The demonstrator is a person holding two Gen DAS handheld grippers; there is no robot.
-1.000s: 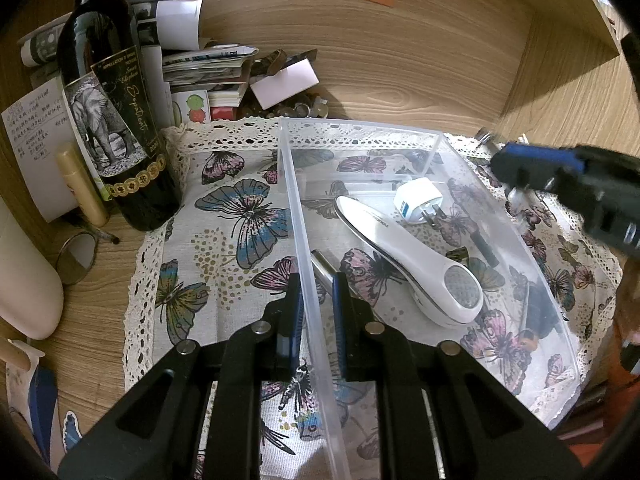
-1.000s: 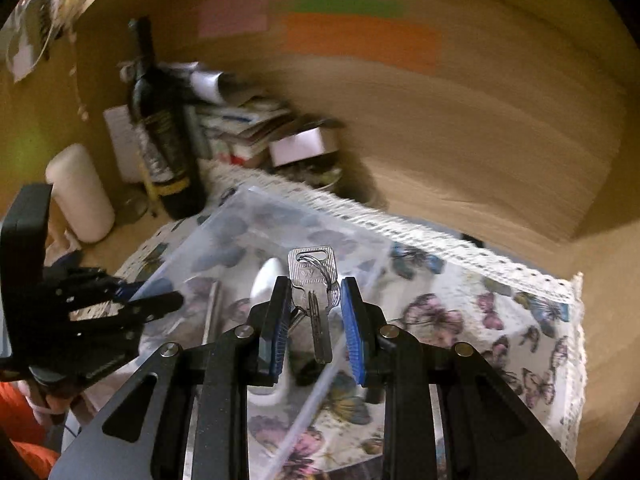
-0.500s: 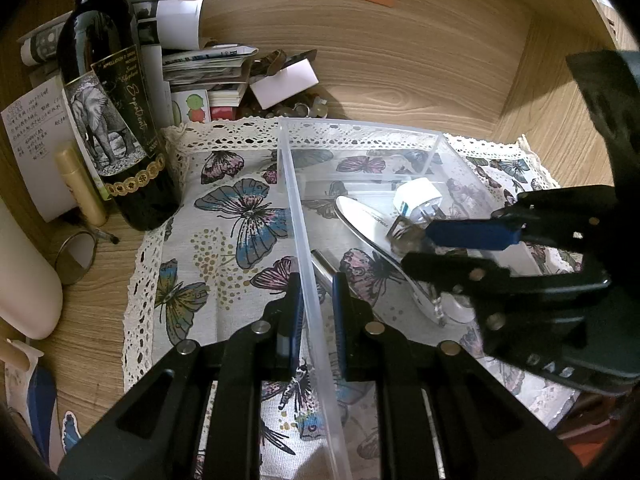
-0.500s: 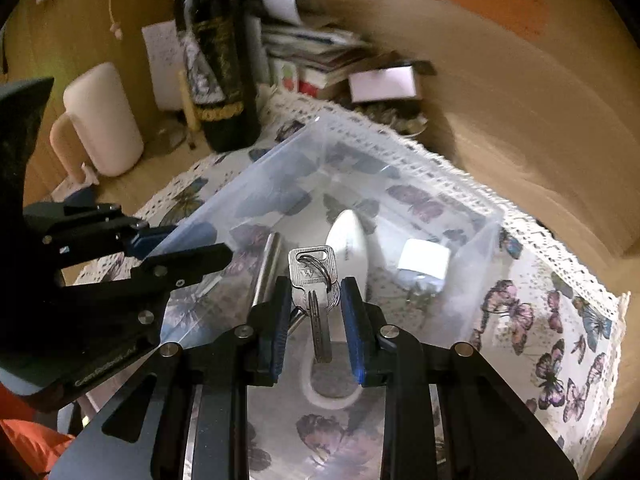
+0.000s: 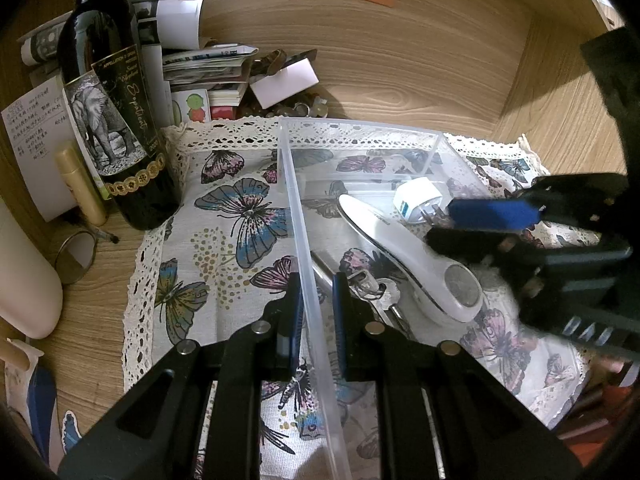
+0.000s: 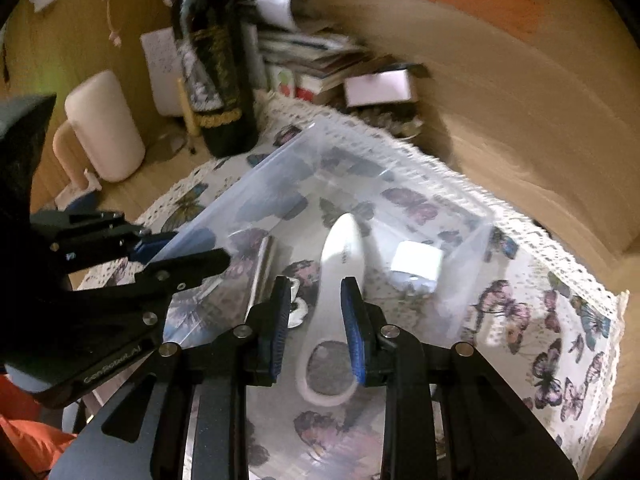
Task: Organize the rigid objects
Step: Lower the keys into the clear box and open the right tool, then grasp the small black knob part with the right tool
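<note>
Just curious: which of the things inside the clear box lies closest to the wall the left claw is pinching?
The keys, right beside the left claw; the white handheld device and charger plug lie farther in.

Clear plastic bin point(image 5: 304, 240); white charger plug point(image 5: 416, 199); butterfly-print lace-edged cloth point(image 5: 224, 240); dark wine bottle point(image 5: 112, 112), elephant label; blue-padded tongs point(image 5: 314, 304).

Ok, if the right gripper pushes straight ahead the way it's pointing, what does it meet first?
Most likely the white handheld device lying in the clear plastic box: it sits directly between the open right gripper fingers. Depth is unclear, so that is a judgement.
</note>
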